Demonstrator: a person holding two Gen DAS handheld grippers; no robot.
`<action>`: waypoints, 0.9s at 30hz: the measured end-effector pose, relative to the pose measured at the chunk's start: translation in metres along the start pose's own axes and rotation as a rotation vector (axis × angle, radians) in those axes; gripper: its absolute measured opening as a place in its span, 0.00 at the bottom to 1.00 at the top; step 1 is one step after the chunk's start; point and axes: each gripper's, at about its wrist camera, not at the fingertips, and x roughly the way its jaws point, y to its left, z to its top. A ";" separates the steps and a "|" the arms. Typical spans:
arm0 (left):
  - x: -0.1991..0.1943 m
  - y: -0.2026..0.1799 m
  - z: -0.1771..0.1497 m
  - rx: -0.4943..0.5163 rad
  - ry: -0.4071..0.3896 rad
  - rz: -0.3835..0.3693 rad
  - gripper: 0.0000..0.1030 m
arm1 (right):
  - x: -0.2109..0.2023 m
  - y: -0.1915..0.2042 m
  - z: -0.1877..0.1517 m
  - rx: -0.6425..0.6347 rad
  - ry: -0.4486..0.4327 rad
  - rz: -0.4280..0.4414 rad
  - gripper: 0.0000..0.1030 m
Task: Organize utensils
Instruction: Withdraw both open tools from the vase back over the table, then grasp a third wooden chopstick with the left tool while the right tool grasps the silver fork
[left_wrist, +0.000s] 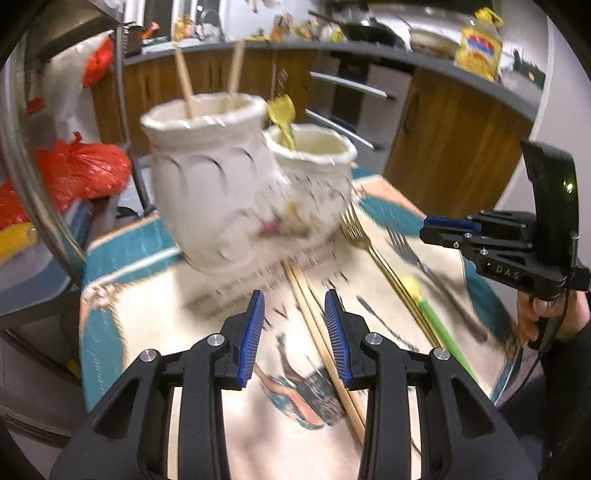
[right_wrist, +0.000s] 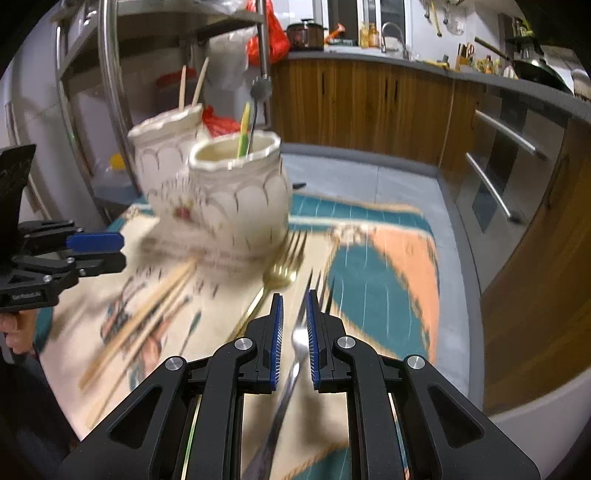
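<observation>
Two white ceramic jars stand joined on a patterned cloth. The taller jar (left_wrist: 207, 177) (right_wrist: 162, 147) holds two chopsticks. The shorter jar (left_wrist: 314, 173) (right_wrist: 240, 199) holds a yellow-green utensil and a metal one. Loose chopsticks (left_wrist: 321, 339) (right_wrist: 140, 317), a gold fork (left_wrist: 365, 243) (right_wrist: 280, 269), a silver fork (left_wrist: 410, 251) (right_wrist: 295, 343) and a green-handled utensil (left_wrist: 439, 325) lie on the cloth. My left gripper (left_wrist: 294, 306) is open above the chopsticks. My right gripper (right_wrist: 294, 306) has its jaws narrowly apart around the silver fork's neck; contact is unclear.
The cloth (left_wrist: 147, 325) covers a small table. A metal rack (right_wrist: 110, 92) with red bags (left_wrist: 81, 170) stands to the left. Wooden kitchen cabinets (right_wrist: 369, 107) and an oven (left_wrist: 354, 96) lie beyond. The table's edge drops to a grey floor (right_wrist: 388, 184).
</observation>
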 end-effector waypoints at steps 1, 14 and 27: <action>0.003 -0.002 -0.002 0.006 0.014 0.000 0.33 | 0.000 0.001 -0.003 -0.001 0.008 -0.002 0.14; 0.033 -0.001 -0.018 0.000 0.095 0.001 0.21 | -0.002 0.002 -0.034 0.010 0.084 -0.013 0.16; 0.041 -0.009 -0.014 0.035 0.110 0.058 0.10 | 0.010 -0.001 -0.027 -0.015 0.176 0.030 0.16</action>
